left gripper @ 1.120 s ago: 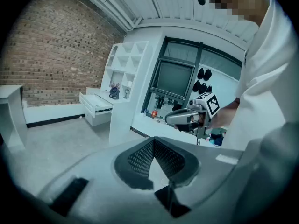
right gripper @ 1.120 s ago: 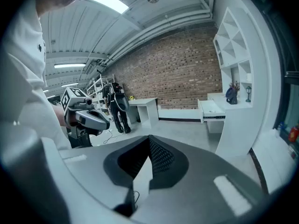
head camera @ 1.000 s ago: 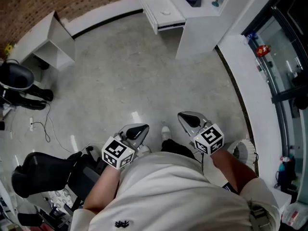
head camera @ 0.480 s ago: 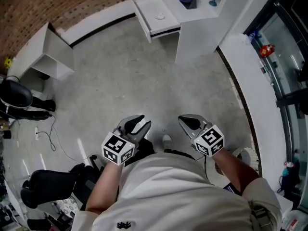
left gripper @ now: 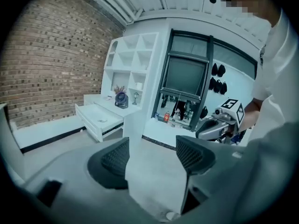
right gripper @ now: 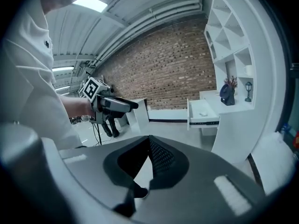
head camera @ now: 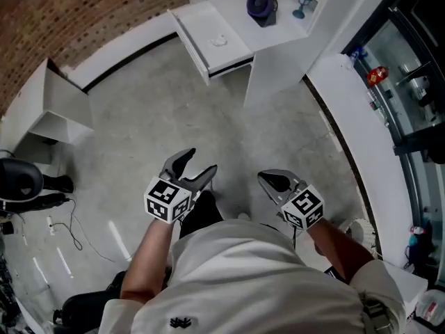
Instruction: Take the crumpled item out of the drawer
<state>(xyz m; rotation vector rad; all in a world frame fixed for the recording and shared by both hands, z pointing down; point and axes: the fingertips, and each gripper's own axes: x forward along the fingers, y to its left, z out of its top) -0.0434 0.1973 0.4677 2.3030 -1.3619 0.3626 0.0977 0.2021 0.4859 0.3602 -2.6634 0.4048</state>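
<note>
Concrete floor [head camera: 160,110] is separating the crumpled item [head camera: 220,41], well ahead in the open drawer [head camera: 198,30], from the nearer left gripper [head camera: 201,160], opening empty; right gripper [head camera: 268,179] jaws together.

Looking along the shut right tool [right gripper: 150,143] toward an open white drawer [right gripper: 205,122].

Shows the pads meeting at their tips, nothing between them. Takes in, left of centre, the left tool [right gripper: 119,104] with its marker cube, gripped by a hand [right gripper: 74,107], jaws opening and nothing between them. Catches a small pale item [right gripper: 203,113] lying in the drawer, too small to make out its shape. Finds a dark ornament [right gripper: 227,95] and a small stemmed piece [right gripper: 248,91] standing apart on the white desk [right gripper: 233,107] above the drawer, under tall white shelves [right gripper: 229,36]. Closes behind with a brick wall [right gripper: 168,73], over a grey floor [right gripper: 163,127].
</note>
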